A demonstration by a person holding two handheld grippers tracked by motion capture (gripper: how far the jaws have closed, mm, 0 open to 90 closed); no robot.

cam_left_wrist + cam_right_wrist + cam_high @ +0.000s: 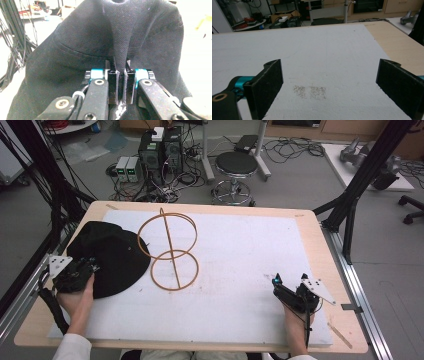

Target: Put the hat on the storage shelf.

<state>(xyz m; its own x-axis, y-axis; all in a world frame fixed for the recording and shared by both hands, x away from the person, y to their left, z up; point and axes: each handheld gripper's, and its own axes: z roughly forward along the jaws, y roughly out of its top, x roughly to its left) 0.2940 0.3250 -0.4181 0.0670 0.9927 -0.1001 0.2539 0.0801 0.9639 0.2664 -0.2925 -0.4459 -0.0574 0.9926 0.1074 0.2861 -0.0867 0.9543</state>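
Note:
A black cloth hat [112,255] lies at the left of the white mat [240,250]. My left gripper [90,266] sits at the hat's near left edge, held by a hand. In the left gripper view its jaws stand together, shut on a pinched ridge of the black hat [120,32], so the left gripper [120,67] grips the fabric. A wooden stand of two rings on a rod [170,250] lies just right of the hat. My right gripper [290,279] rests at the mat's near right, open; in the right gripper view the right gripper [329,80] has bare mat between its pads.
The mat covers most of a wooden table [320,245]. Black frame posts [365,170] stand at the table's right and left sides. Beyond the far edge are a stool [236,165], computer boxes [160,150] and cables on the floor.

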